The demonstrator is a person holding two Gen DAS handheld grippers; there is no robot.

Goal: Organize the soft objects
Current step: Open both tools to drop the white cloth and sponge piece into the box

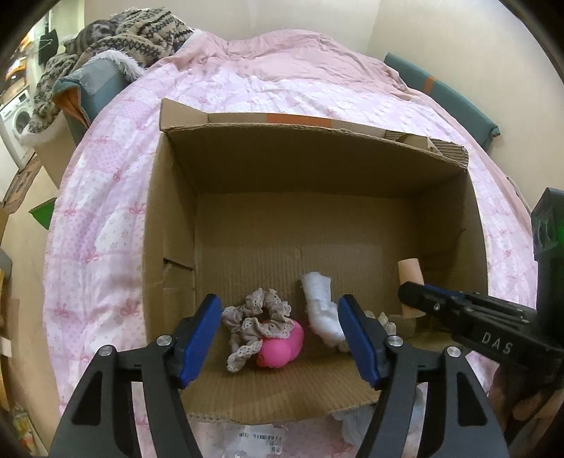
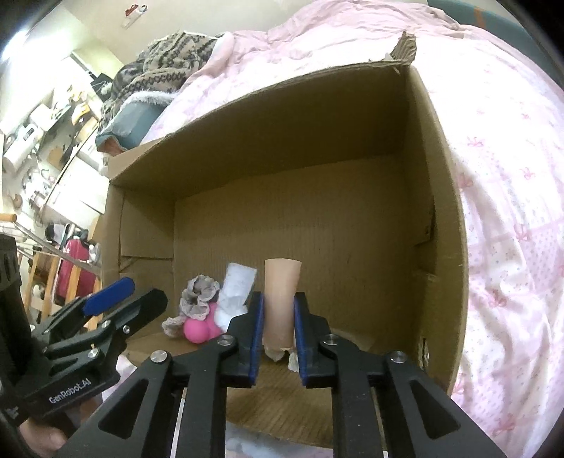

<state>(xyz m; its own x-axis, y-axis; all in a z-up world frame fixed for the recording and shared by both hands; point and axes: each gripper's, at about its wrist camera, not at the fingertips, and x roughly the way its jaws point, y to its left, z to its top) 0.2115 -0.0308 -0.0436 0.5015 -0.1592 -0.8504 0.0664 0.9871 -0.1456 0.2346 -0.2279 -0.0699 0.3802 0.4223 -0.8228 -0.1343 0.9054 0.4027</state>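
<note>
Left wrist view: left claw [image 1: 280,338] nearest, blue pads spread wide, holding nothing, poised over the near edge of an open cardboard box [image 1: 474,225]. Between the pads, on the box floor: a beige lace scrunchie [image 1: 257,317] draped on a pink rounded toy [image 1: 282,347], and just right of them a white soft roll [image 1: 322,310]. Further right, a peach-coloured tube [image 1: 410,273] standing upright, with the right claw [image 1: 409,297] reaching in from the right at its base. Box resting on a bed under a pink quilt [image 1: 105,225]; a patterned knit blanket [image 1: 141,31] heaped at the far left.

Right wrist view: right claw [image 2: 278,310] nearest, pads narrow and closed on the lower part of the peach-coloured tube [image 2: 282,296], upright inside the cardboard box [image 2: 444,197]. To the left, the white soft roll [image 2: 236,292], beige lace scrunchie [image 2: 199,296] and pink rounded toy [image 2: 199,329] clustered together. Left claw [image 2: 120,299] at the left edge, open. Pink quilt [image 2: 511,246] to the right.
</note>
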